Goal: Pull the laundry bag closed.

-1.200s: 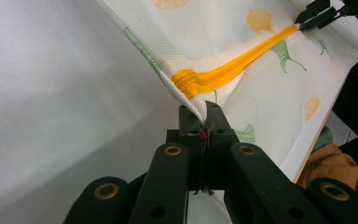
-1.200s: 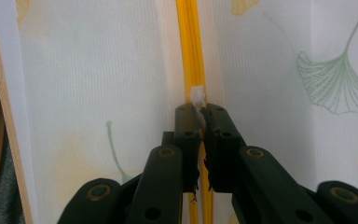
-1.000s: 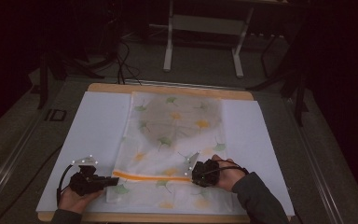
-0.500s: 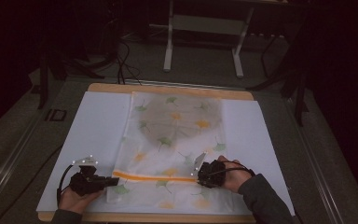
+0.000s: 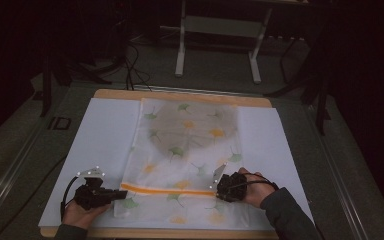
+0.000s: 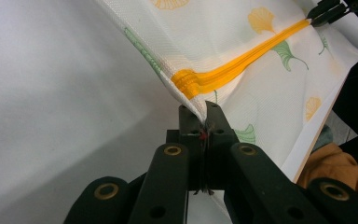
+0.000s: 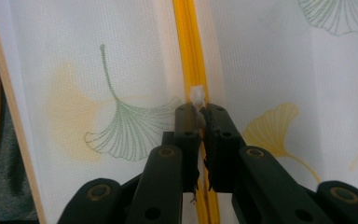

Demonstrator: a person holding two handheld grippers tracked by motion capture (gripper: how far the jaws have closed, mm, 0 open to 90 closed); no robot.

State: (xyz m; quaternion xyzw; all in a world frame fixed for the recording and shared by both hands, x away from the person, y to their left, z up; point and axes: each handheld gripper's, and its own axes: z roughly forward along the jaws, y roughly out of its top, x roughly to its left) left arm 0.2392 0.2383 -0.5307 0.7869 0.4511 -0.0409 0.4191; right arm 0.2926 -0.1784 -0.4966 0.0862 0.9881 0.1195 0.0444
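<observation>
Rightward now, right gripper [image 7: 199, 116] pinches zipper pull [image 7: 196, 97]; left gripper [image 6: 199, 114] clamps bag [image 6: 261, 88].

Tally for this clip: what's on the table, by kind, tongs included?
Mesh bag with orange zipper: 1
White sheet under it: 1
Tongs: 2, left shut on the bag's corner, right shut on the zipper pull
Total: 4
</observation>
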